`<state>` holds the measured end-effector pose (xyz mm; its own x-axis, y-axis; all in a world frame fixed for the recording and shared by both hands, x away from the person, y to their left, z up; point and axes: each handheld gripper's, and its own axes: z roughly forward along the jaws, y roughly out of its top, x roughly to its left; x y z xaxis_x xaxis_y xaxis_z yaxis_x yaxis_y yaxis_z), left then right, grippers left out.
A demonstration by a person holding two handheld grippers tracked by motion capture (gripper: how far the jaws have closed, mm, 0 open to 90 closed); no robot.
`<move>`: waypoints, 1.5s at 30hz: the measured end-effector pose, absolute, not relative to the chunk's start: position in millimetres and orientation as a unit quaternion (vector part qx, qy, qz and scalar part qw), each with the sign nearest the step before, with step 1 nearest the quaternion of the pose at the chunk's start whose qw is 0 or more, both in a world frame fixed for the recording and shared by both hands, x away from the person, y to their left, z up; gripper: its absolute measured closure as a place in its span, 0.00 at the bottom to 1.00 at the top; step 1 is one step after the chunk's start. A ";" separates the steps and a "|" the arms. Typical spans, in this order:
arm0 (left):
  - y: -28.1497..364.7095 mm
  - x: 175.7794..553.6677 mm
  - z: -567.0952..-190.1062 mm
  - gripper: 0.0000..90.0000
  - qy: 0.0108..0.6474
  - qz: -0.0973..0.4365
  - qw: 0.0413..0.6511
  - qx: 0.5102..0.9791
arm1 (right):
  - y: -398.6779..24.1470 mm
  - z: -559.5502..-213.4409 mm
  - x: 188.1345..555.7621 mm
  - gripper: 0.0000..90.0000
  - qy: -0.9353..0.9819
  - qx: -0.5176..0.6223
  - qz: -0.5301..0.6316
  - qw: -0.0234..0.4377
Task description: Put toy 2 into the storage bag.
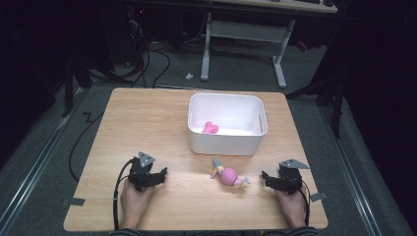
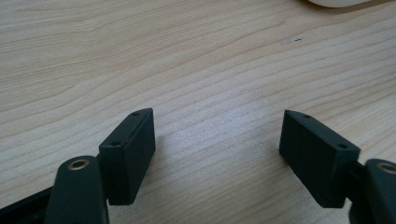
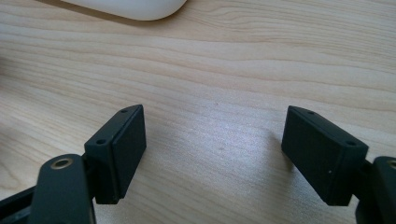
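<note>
While both tongs gape empty, white bin holds pink toy.

I hold the black two-jaw left gripper low over the surface, its jaws spread apart with nothing between them. My black two-jaw right gripper sits low too, jaws wide and empty, both pointing inward.

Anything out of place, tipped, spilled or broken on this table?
Nothing stands out. The white bin sits upright with a pink toy inside; a second pink toy lies on the wooden table in front of it. Both tools, left and right, are open and empty.
</note>
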<state>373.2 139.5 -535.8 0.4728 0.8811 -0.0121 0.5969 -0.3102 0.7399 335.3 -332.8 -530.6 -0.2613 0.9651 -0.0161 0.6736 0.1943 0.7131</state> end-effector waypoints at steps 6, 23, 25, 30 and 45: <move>139.5 372.7 -535.9 0.29 0.470 0.202 0.350 0.785 | -332.9 -528.4 340.1 0.28 0.733 0.565 0.293 0.239; 139.0 372.7 -536.1 0.27 0.468 0.201 0.350 0.786 | -326.3 -503.9 320.9 0.39 0.741 0.543 0.344 0.192; 138.9 372.7 -536.1 0.27 0.469 0.201 0.350 0.786 | -322.2 -501.7 319.5 0.39 0.749 0.533 0.345 0.189; 138.4 372.4 -536.0 0.27 0.468 0.201 0.350 0.786 | -316.5 -496.7 318.6 0.39 0.759 0.516 0.351 0.187; 138.3 372.5 -536.1 0.27 0.468 0.201 0.350 0.786 | -284.5 -476.8 312.4 0.37 0.786 0.459 0.384 0.154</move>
<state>372.5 138.3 -536.1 0.4818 0.8762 -0.0125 0.5950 -0.3166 0.7387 312.4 -284.5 -476.8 -0.5309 0.8400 0.1118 0.6038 0.2824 0.7454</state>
